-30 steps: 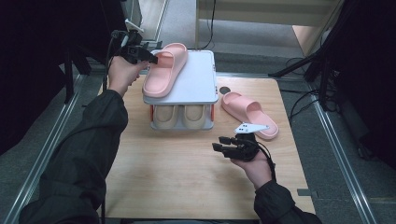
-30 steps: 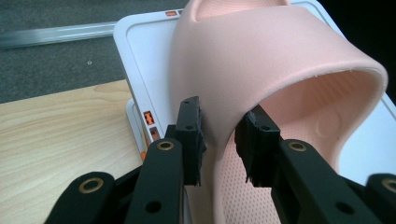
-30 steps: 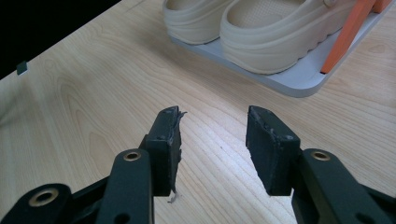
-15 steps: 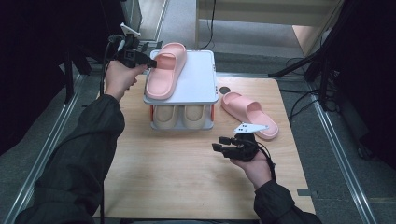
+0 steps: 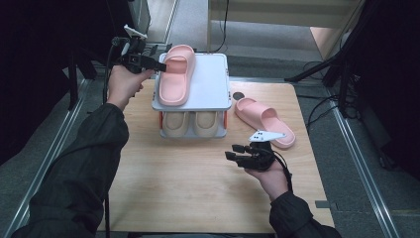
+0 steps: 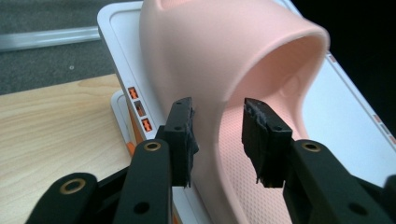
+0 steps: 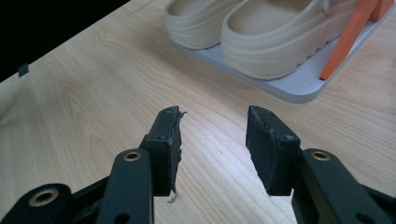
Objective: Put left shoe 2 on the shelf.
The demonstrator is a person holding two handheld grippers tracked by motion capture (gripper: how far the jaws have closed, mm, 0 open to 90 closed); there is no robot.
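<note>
While the left gripper (image 6: 217, 140), jaws just opening around the strap of the pink slipper (image 5: 176, 74) atop the white rack (image 5: 213, 84), was judged releasing it, the right gripper (image 7: 212, 149), apart and empty before that rack, would next fetch the second slipper (image 5: 265, 121) beside it.

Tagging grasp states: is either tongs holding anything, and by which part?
Nothing is gripped. The left tongs straddle the strap edge of the pink slipper on the rack top; their jaws have just been opening, right pad clear. The right tongs are open, empty.
</note>
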